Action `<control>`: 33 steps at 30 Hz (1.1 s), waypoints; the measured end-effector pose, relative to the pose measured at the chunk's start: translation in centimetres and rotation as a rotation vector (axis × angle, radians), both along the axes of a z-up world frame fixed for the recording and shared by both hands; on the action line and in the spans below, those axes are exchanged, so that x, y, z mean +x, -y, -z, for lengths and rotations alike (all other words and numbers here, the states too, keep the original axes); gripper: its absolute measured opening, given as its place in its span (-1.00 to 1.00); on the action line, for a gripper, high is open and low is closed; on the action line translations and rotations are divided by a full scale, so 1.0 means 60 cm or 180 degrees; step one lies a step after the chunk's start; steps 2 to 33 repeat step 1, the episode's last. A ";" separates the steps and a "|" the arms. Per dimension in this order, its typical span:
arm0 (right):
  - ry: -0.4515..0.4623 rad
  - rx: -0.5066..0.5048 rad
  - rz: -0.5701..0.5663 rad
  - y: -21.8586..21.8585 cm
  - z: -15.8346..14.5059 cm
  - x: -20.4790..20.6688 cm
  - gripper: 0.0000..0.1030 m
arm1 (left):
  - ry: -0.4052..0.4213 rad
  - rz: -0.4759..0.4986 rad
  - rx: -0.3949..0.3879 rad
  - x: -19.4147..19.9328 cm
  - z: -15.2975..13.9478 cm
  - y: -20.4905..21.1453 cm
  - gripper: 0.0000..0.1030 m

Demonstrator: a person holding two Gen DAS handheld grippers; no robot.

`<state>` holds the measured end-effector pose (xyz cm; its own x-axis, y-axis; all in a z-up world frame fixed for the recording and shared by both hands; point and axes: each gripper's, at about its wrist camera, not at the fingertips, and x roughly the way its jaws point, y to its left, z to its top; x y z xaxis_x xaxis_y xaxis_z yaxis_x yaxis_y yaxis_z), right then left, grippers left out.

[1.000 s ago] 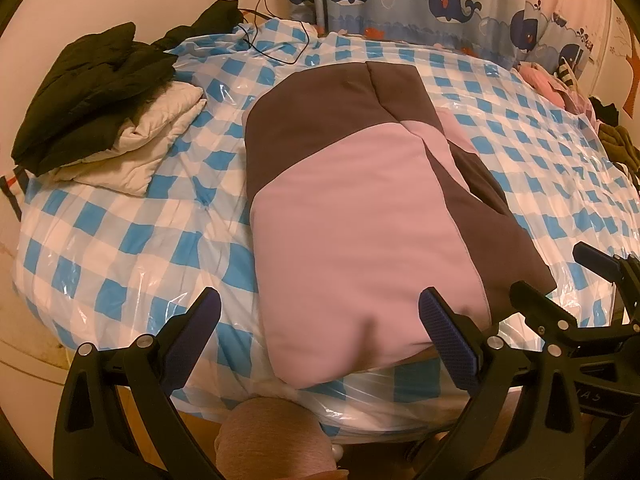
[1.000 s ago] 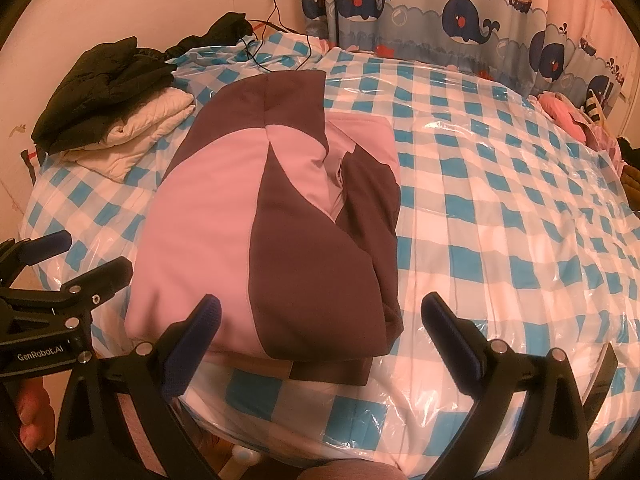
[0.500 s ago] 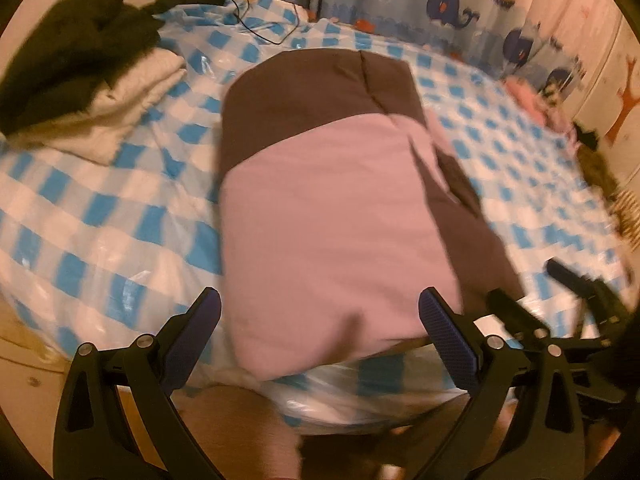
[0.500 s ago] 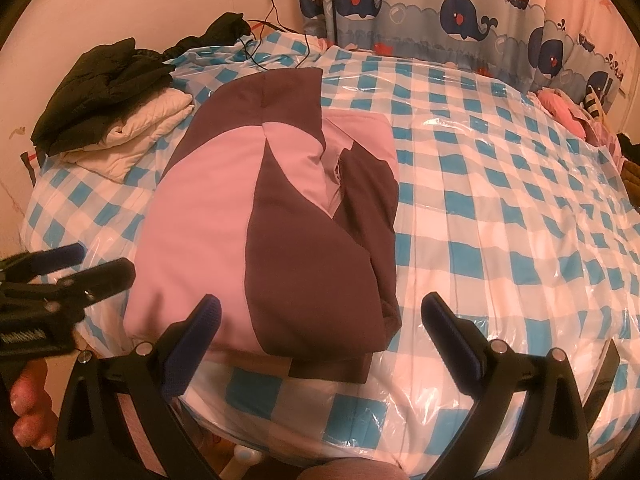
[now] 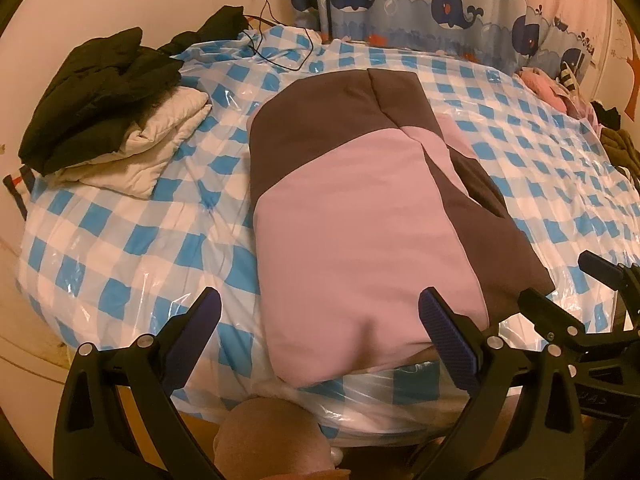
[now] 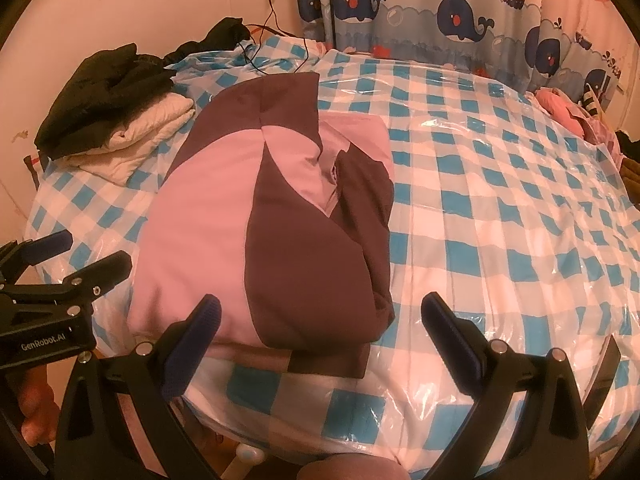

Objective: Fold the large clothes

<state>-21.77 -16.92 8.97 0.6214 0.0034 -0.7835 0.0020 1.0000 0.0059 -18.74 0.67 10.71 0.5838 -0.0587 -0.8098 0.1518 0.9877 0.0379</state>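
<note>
Looks partly folded: pink and brown garment (image 5: pixel 360 216) lying lengthwise on the bed (image 5: pixel 132 240), sleeves already tucked in over the body, forming a long narrow bundle. Probably left to do: one fold or more along its length, bringing the near end up toward the far brown end, then setting it aside, perhaps with the folded stack of clothes (image 5: pixel 108 140) at upper left of the left wrist view.

Left claw (image 5: pixel 320 320) spread wide, holding nothing, at bottom centre of its frame. Near edge of the garment lying between the two fingers, just beyond the tips; contact cannot be told. Right claw (image 6: pixel 320 320) likewise spread wide and empty, low in its own frame. Near right corner of the garment, the brown part (image 6: pixel 320 260), sitting just ahead of its left finger, with bare checked bedcover ahead of the other finger. In the right wrist view, left claw also visible at the lower left edge, beside the pink corner. In the left wrist view, right claw showing at lower right, near the brown corner.
</note>
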 end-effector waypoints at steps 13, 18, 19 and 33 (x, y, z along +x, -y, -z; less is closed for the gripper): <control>-0.0001 0.0005 0.0007 -0.001 0.001 -0.003 0.87 | -0.0002 0.0002 -0.0002 0.004 0.000 0.000 0.85; -0.0001 0.0005 0.0007 -0.001 0.001 -0.003 0.87 | -0.0002 0.0002 -0.0002 0.004 0.000 0.000 0.85; -0.0001 0.0005 0.0007 -0.001 0.001 -0.003 0.87 | -0.0002 0.0002 -0.0002 0.004 0.000 0.000 0.85; -0.0001 0.0005 0.0007 -0.001 0.001 -0.003 0.87 | -0.0002 0.0002 -0.0002 0.004 0.000 0.000 0.85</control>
